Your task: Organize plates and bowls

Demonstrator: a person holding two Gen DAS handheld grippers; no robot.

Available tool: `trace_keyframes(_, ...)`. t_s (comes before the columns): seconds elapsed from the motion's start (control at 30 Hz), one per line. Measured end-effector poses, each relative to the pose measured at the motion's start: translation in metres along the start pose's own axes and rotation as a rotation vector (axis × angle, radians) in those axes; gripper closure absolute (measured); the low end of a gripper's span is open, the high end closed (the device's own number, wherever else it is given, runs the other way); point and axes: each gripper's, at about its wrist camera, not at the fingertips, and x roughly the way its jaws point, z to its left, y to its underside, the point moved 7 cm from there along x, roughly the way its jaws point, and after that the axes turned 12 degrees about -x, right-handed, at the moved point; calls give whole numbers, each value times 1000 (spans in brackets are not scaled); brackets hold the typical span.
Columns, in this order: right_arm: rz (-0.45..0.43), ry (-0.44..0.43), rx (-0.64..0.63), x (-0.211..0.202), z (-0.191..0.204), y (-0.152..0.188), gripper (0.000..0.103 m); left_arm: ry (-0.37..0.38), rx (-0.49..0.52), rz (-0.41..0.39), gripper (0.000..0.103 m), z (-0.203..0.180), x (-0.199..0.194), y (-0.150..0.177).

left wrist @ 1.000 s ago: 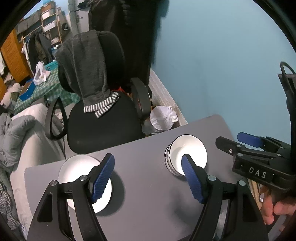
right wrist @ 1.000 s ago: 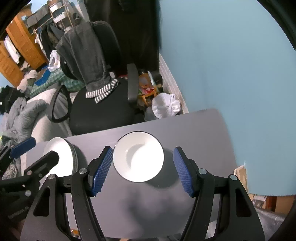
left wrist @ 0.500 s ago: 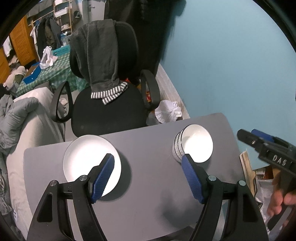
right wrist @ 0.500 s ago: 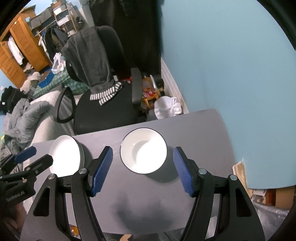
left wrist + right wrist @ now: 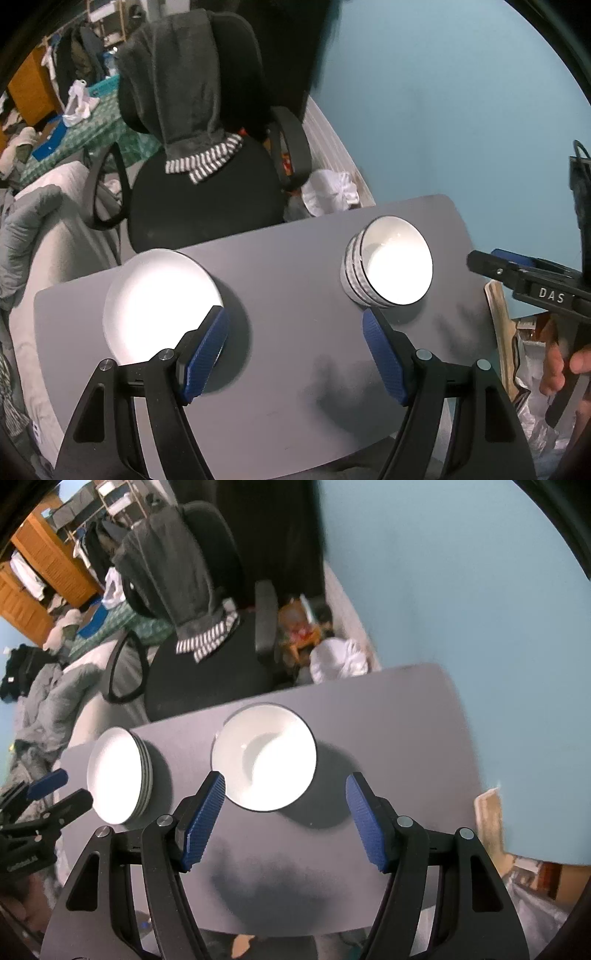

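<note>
Plates (image 5: 159,299) and bowls (image 5: 388,271) sit on a grey desk (image 5: 295,280) with rounded corners and a smooth matt top: a stack of round white plates at its left part, a nested stack of white bowls with thin dark rims at its right part, the two stacks well apart. Seen from the right wrist, the plate stack (image 5: 118,775) shows several edges at its side, and the top bowl (image 5: 264,757) is glossy and hollow.

Beyond the desk's far edge stands a black office chair (image 5: 207,192) with curved armrests; a dark grey fleecy garment (image 5: 184,92) with a striped black-and-white hem hangs over its back. A light blue wall (image 5: 443,110) fills the right side.

Left hand-held gripper (image 5: 295,354) points steeply down over bare desk between the stacks, its black jaws spread wide, ribbed blue pads gripping nothing. Right hand-held gripper (image 5: 286,818) points down likewise, released, jaws apart and empty, the bowls just beyond its pads. From the left wrist its black body bears white letters "DAS", and a person's fingers (image 5: 557,365) curl around its handle.
</note>
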Motion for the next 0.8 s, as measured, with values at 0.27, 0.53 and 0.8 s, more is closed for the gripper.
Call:
trace_keyframes(0.27, 94, -92, -3, 45, -20, 6, 36, -17, 6, 75, 26, -18, 50, -1)
trace_keyframes(0.53, 137, -172, 0, 85, -35, 6, 36, -36, 9, 138, 26, -35, 89, -6)
trace_keyframes(0.8, 208, -237, -29, 116, -37, 7, 36, 3, -70, 207, 26, -44, 123, -11)
